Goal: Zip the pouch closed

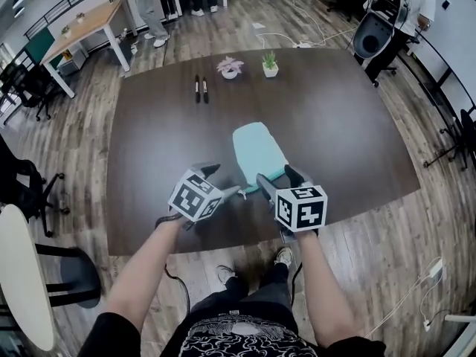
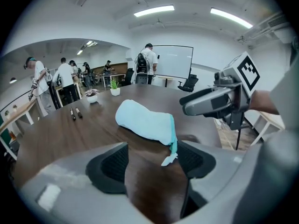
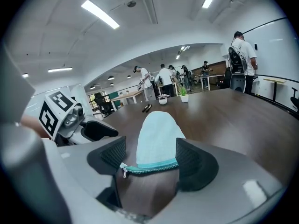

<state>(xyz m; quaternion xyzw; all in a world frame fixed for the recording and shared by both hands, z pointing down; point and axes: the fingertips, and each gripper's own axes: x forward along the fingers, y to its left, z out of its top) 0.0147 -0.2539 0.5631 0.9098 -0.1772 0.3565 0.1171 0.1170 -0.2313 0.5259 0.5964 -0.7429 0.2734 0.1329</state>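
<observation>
A pale blue pouch (image 1: 258, 151) with a teal zipper lies on the dark brown table (image 1: 149, 147), its zipper end toward me. Seen from the right gripper view, the zipper (image 3: 150, 166) runs across the gap between the jaws of my right gripper (image 3: 150, 158), its pull (image 3: 124, 171) at the left; the pads stand wide beside it. My left gripper (image 2: 152, 164) is open, low over the table, and the pouch (image 2: 142, 121) with its white pull tab (image 2: 169, 159) lies just ahead by the right jaw. In the head view both grippers (image 1: 221, 181) (image 1: 279, 178) flank the pouch's near end.
Two black markers (image 1: 201, 89) and two small potted plants (image 1: 230, 68) (image 1: 270, 64) sit at the table's far side. The table's near edge (image 1: 223, 245) runs just under my hands. Chairs, other tables and standing people surround the table.
</observation>
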